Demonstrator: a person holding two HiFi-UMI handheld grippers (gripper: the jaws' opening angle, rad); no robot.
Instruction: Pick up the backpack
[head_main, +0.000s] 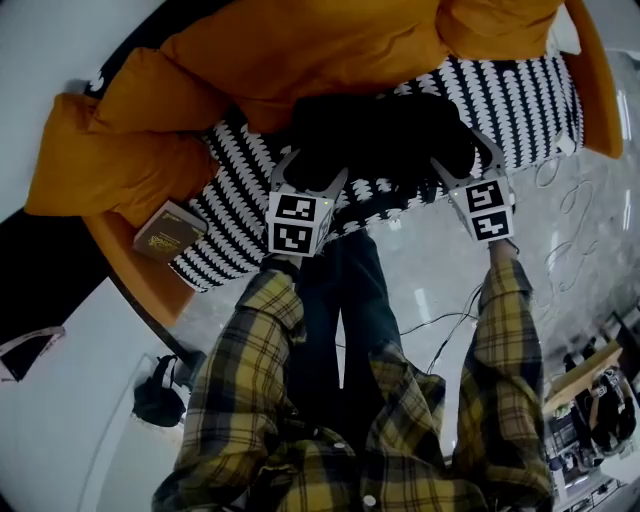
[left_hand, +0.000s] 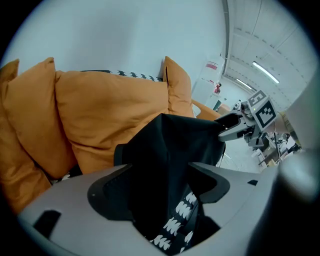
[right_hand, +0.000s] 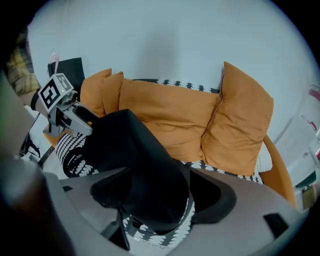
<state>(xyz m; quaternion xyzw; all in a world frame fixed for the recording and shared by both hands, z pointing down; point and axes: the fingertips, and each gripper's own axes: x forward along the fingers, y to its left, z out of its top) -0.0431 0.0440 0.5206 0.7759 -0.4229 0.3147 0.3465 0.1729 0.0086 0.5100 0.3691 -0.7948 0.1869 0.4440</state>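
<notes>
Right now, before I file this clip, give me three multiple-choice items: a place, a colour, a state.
1. Where does the black fabric backpack lie? A on the floor; B on the black-and-white patterned seat; C on a desk.
2. What colour are the plump cushions? A orange; B green; C grey.
3. How do the jaws of the left gripper stand? A shut together; B apart, backpack between them; C apart, nothing between them.
Answers: 1 B, pattern shows around it; 2 A, orange in every view; 3 B, its own view shows black fabric between parted jaws.
</notes>
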